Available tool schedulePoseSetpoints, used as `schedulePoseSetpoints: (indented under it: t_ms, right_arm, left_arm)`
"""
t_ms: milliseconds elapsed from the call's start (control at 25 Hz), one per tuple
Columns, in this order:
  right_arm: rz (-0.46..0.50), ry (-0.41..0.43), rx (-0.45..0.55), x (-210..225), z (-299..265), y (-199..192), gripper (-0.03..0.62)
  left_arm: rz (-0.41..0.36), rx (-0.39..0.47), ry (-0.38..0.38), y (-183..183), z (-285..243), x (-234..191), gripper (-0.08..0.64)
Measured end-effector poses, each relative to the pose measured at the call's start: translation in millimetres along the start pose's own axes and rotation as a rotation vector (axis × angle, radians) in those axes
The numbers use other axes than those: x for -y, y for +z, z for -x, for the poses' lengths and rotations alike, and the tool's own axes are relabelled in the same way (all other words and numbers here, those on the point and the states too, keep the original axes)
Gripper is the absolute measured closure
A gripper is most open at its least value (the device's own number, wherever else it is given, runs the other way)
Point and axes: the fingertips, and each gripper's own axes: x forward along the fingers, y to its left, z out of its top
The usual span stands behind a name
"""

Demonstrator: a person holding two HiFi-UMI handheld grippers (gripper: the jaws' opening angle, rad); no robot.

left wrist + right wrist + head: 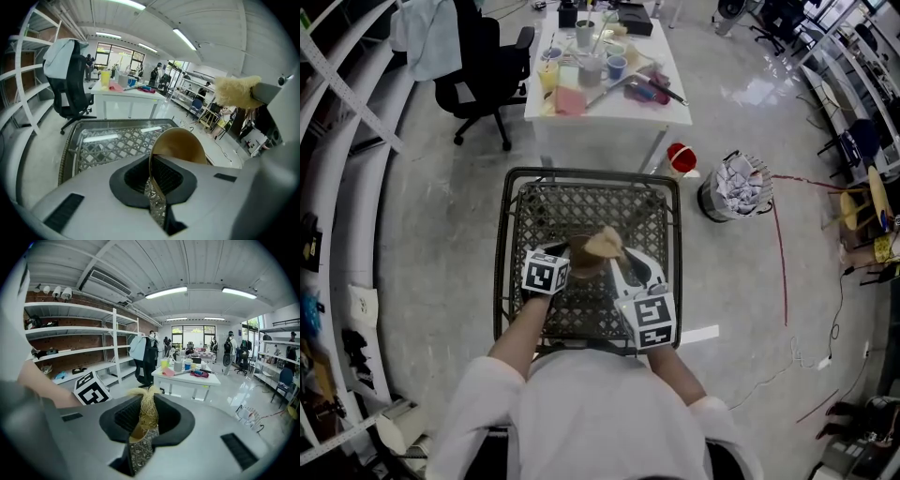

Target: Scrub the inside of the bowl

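Note:
A brown bowl (580,256) is held tipped on edge above the wicker table (649,202). My left gripper (570,268) is shut on its rim. In the left gripper view the thin rim runs between the jaws of the left gripper (151,177), and the bowl (181,144) curves up beyond them. My right gripper (616,257) is shut on a straw-coloured fibre scrubber (605,242), which sits just right of the bowl's mouth. The scrubber (146,409) stands up between the jaws of the right gripper (142,428). From the left gripper the scrubber (235,92) shows high at the right.
A white table (667,105) with cups and cloths stands beyond the wicker table, with a black office chair (483,66) to its left. A wire bin (736,187) of crumpled paper and a red object (682,157) are on the floor at right. Shelving lines the left wall.

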Motion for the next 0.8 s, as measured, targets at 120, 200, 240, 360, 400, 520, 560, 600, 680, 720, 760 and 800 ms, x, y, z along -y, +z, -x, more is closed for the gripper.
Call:
schedulePoseSetpoints:
  t_ms: [120, 200, 240, 360, 400, 520, 560, 600, 680, 720, 760, 800]
  right_arm:
    - [-0.006, -0.006, -0.02, 7, -3, -6, 0.505]
    - [-0.012, -0.008, -0.032, 11, -6, -11, 0.505]
    - [-0.013, -0.007, -0.038, 12, -8, -13, 0.505]
    - [-0.01, 0.001, -0.057, 12, -13, -18, 0.505]
    - [-0.01, 0.005, -0.062, 11, -15, -20, 0.505]
    - [-0.014, 0.011, -0.073, 10, -18, -23, 0.505]
    - [-0.015, 0.013, -0.077, 11, -18, -25, 0.505]
    - [-0.016, 0.014, -0.082, 11, -19, -26, 0.505]
    - [-0.017, 0.016, -0.09, 13, -20, -29, 0.505]
    - [-0.018, 0.016, -0.094, 14, -21, -30, 0.505]
    - [-0.017, 0.015, -0.097, 16, -23, -30, 0.505]
    - [-0.015, 0.013, -0.099, 17, -24, -30, 0.505]
  left_arm:
    - [0.005, -0.032, -0.002, -9, -14, -1, 0.522]
    - [0.013, -0.045, -0.001, -13, -22, -3, 0.522]
    - [0.021, -0.048, 0.0, -14, -26, -5, 0.522]
    - [0.035, -0.067, 0.006, -20, -37, -10, 0.522]
    - [0.04, -0.075, 0.007, -22, -41, -12, 0.522]
    - [0.066, -0.099, 0.01, -30, -52, -16, 0.522]
    - [0.073, -0.109, 0.013, -33, -55, -17, 0.522]
    - [0.079, -0.118, 0.019, -36, -58, -19, 0.522]
    - [0.091, -0.133, 0.031, -39, -62, -23, 0.522]
    - [0.098, -0.137, 0.036, -40, -64, -25, 0.522]
    - [0.106, -0.142, 0.04, -41, -65, -27, 0.522]
    - [0.115, -0.147, 0.042, -42, -67, -29, 0.522]
